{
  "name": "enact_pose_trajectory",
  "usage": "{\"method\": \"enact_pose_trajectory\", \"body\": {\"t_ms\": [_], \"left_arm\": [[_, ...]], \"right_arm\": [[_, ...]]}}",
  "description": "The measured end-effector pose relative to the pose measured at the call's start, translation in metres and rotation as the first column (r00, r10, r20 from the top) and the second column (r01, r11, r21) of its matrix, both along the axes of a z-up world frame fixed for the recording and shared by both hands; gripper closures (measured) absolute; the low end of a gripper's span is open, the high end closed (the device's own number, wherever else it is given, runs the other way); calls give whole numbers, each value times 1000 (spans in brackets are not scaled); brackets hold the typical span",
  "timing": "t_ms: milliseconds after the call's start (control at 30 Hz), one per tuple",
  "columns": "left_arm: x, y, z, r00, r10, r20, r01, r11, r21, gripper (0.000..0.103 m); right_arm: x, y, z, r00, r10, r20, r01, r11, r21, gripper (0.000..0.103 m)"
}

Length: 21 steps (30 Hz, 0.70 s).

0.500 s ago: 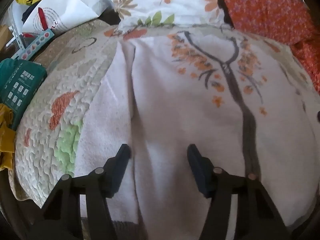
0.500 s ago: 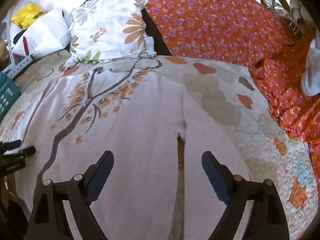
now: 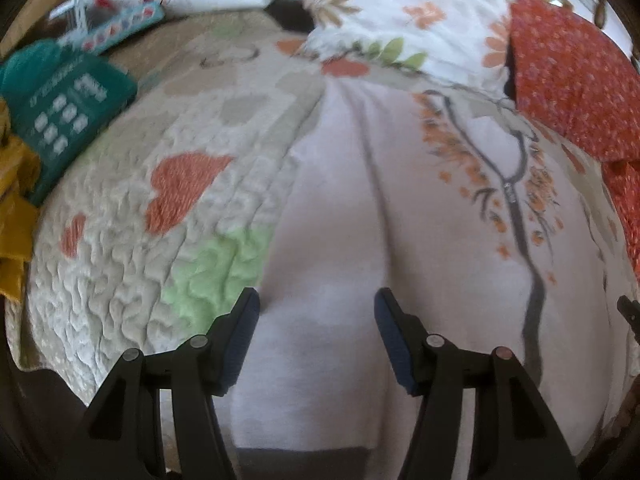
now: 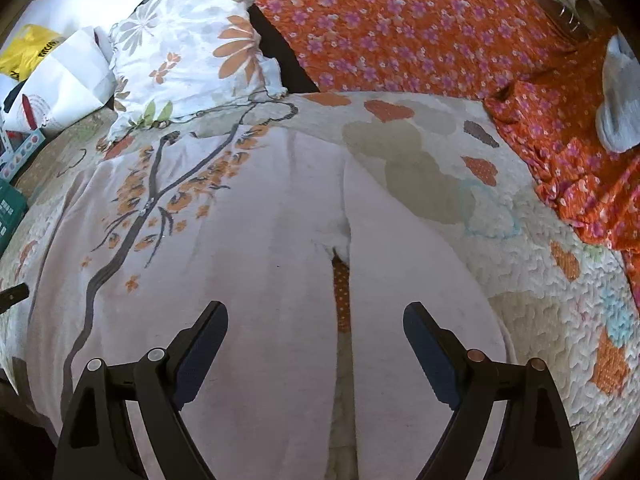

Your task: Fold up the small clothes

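The garment, a pale pink zip-front top [image 4: 248,264] printed with an orange-blossom branch, lay flat and face up on the quilted bedspread [image 4: 532,280], its dark zipper [image 3: 516,216] marking the long axis, which ran away from both cameras toward the floral pillow [image 4: 188,60]. The left gripper [image 3: 316,320] hovered with its jaws wide apart and empty over the garment's left sleeve, close to the edge where cloth met quilt. The right gripper [image 4: 316,336] was likewise spread wide and held nothing; it straddled the gap between the body panel and the right sleeve [image 4: 416,280], which lay parallel to the body. Each sleeve therefore sat directly ahead of and below its own-side gripper, so a sleeve-inward fold appeared to be the likely first step, the left side looking marginally nearer its edge.
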<state>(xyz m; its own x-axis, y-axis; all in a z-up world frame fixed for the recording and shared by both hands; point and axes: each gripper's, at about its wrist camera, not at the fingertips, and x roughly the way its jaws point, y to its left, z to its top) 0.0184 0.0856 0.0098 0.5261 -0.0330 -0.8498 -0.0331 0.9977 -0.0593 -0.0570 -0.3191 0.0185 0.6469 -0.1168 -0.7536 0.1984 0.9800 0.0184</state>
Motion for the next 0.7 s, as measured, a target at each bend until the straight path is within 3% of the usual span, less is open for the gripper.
{"method": "enact_pose_trajectory", "body": {"t_ms": [67, 100, 133, 200, 400, 467, 567, 700], "left_arm": [[4, 4, -10, 999, -2, -40, 2, 1000, 6, 44], [5, 4, -14, 999, -8, -49, 9, 1000, 13, 50], [6, 3, -15, 999, -14, -45, 15, 1000, 17, 66], [8, 1, -13, 999, -30, -40, 31, 999, 11, 85], [4, 30, 8, 991, 121, -48, -122, 993, -2, 90], [6, 50, 14, 975, 219, -35, -219, 976, -2, 94], [6, 86, 24, 922, 386, 6, -386, 922, 8, 94], [4, 116, 25, 866, 498, 33, -499, 867, -1, 94]], "right_arm": [[2, 1, -1, 1000, 0, -7, 0, 1000, -3, 11], [3, 3, -2, 1000, 3, -9, -3, 1000, -6, 11], [4, 4, -1, 1000, 6, -11, -7, 1000, -8, 11], [3, 7, -4, 1000, 18, -12, -18, 1000, -21, 11], [2, 12, 0, 1000, 18, 0, -17, 996, -83, 11], [1, 9, 1, 1000, 10, 4, -9, 997, -78, 11], [3, 5, -1, 1000, -2, -3, 1, 998, -69, 11], [5, 4, -4, 1000, -9, -16, 8, 998, -64, 11]]}}
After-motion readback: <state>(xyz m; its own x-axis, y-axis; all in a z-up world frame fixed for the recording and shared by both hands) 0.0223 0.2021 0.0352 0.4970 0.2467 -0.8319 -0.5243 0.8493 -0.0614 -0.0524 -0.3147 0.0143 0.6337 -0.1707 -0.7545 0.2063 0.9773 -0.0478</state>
